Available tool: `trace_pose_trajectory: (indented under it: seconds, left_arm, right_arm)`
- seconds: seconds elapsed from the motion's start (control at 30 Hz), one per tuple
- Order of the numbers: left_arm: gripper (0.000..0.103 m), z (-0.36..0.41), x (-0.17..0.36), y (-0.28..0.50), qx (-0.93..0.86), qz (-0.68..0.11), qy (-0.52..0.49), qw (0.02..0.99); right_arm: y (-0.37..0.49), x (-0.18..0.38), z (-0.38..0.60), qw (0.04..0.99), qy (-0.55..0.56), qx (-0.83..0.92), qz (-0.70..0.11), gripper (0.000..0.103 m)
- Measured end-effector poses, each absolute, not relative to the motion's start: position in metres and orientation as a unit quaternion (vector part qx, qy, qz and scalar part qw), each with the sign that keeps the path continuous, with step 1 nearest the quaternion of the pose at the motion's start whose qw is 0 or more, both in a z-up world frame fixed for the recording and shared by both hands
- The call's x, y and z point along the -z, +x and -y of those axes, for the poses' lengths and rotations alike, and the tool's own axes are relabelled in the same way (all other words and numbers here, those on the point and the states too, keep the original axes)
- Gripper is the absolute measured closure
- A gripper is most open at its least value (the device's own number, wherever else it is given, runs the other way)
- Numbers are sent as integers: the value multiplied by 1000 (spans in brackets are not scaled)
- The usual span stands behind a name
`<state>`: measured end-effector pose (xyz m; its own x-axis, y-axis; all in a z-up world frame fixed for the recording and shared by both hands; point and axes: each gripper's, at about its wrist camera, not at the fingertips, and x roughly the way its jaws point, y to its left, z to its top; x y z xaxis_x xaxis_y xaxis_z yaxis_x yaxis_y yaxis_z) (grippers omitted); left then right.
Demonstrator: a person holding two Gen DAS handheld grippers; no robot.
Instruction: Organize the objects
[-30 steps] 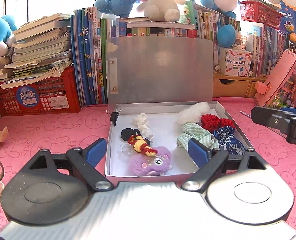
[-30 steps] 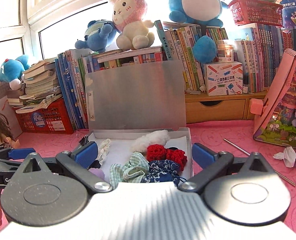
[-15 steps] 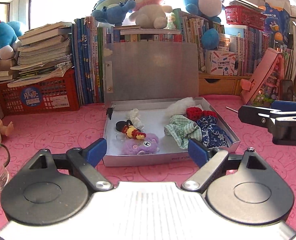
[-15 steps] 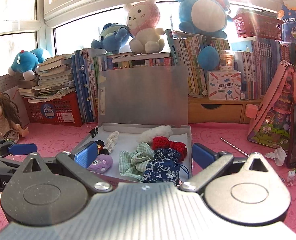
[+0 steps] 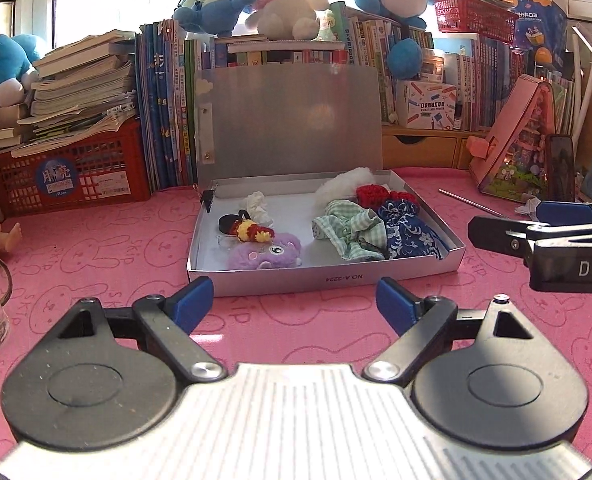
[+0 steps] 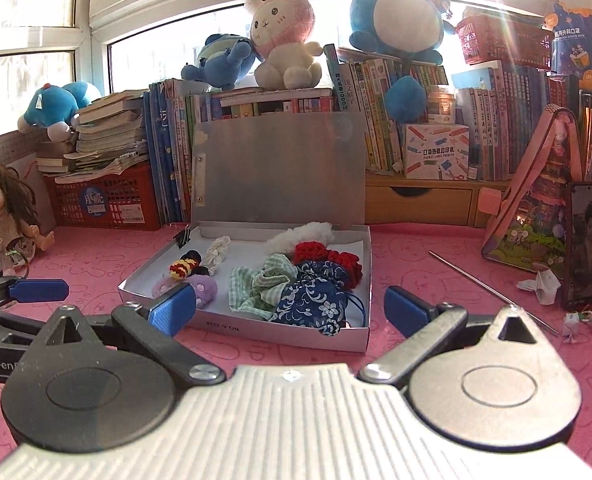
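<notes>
Box sits open on the pink mat, lid propped up against the books behind it. From the left wrist: left gripper hangs just short of the box's front wall, jaws spread wide, nothing between them. Inside, left of centre, a purple plush; right of centre, a green checked cloth touching a blue floral pouch. Right of the box, the other tool juts in side-on.

Over to the right wrist: right gripper is also wide open and empty, near the box's front right corner. Contents look soft and light, nothing fragile. The box itself looks like thin sheet, light but slick, so I'd pinch the lid's top edge to fold it down.
</notes>
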<state>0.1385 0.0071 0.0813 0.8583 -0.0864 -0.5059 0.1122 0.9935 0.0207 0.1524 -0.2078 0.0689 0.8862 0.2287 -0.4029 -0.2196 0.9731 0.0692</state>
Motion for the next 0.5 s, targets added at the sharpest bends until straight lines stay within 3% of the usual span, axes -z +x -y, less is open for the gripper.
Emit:
trace_pose_trajectory:
  seconds: [0.5]
  left_arm:
    - [12,-10,-39,125,29,-279,26,959]
  right_arm:
    - [143,-23,206,965,-5,-109,-240,0]
